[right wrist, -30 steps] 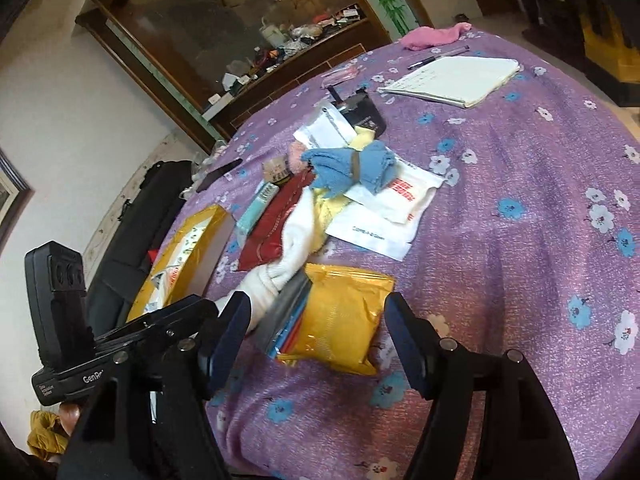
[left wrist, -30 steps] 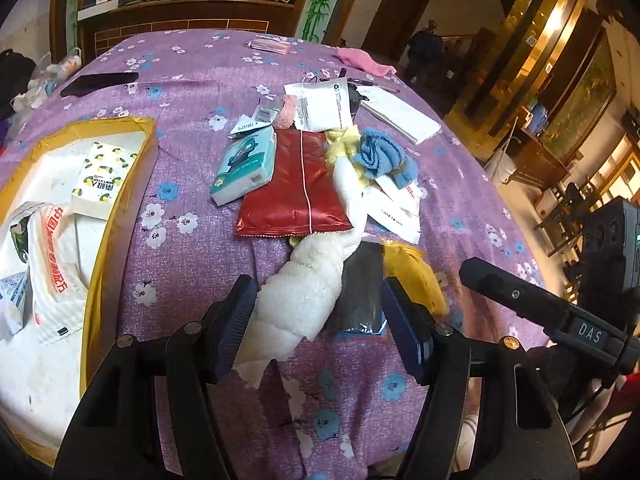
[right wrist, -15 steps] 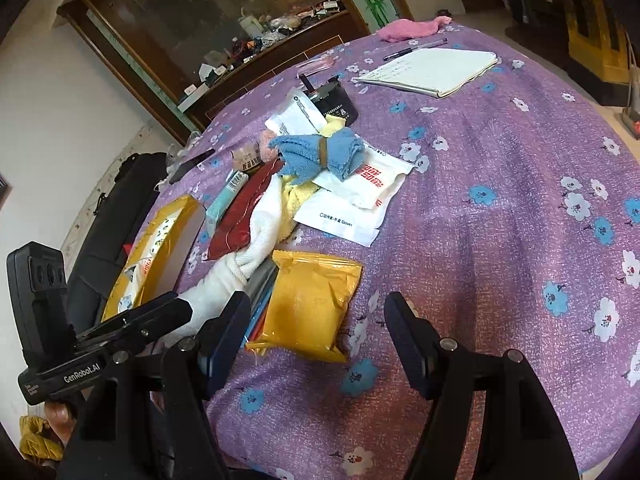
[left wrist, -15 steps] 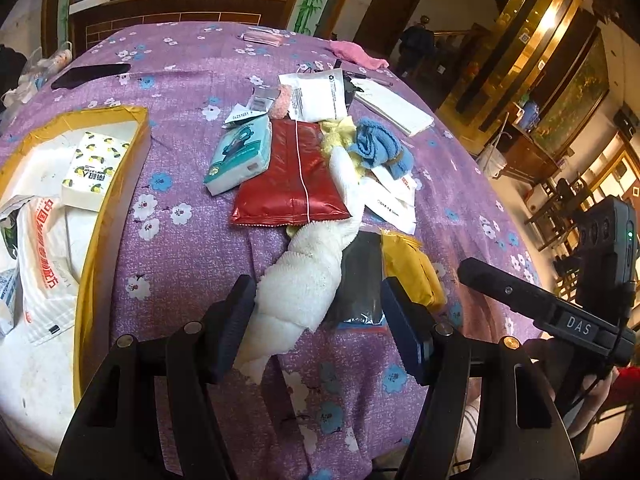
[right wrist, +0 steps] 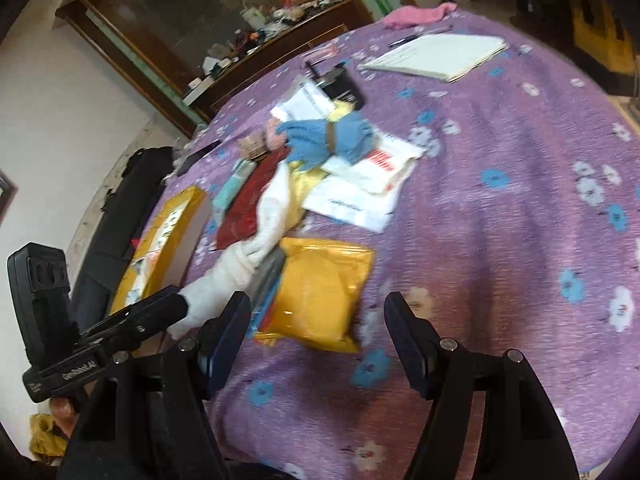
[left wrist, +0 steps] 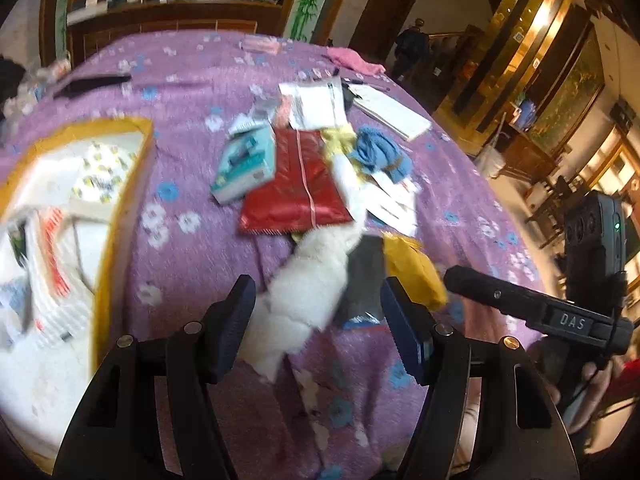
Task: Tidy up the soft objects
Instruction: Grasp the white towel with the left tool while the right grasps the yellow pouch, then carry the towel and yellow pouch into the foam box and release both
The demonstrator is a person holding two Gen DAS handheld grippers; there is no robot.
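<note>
Left hand-held gripper spread wide, right hand-held gripper likewise (both empty)

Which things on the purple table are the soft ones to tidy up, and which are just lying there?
For the job:
white towel
blue cloth
yellow cloth
pink cloth
yellow box, probably where things go

Just lying about:
red packet
yellow packet
teal box
notebook
white mailers
</note>
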